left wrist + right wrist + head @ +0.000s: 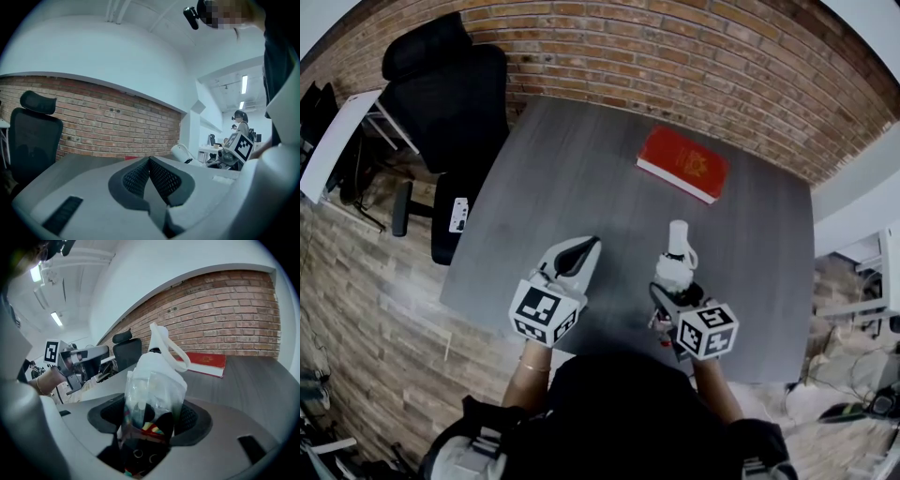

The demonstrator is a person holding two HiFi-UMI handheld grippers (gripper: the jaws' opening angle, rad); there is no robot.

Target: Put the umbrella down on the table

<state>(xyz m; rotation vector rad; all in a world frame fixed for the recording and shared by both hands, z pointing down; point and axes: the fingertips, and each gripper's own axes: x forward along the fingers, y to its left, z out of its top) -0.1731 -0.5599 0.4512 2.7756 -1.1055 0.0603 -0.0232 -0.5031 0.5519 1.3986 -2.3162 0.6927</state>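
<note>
Right gripper [151, 423] clamped on the folded umbrella [154, 376] over the near side of the table [572, 159].
The umbrella, white in a clear sleeve, points toward the red book [682, 164] at the far right; the left gripper [150, 163] is just left of it, jaws pressed together on nothing.

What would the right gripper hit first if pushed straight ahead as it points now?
Probably the red book: the right gripper, shut on the umbrella, aims across the table roughly at the book's near edge. The umbrella's tip would arrive first; height above the table is unclear.
</note>
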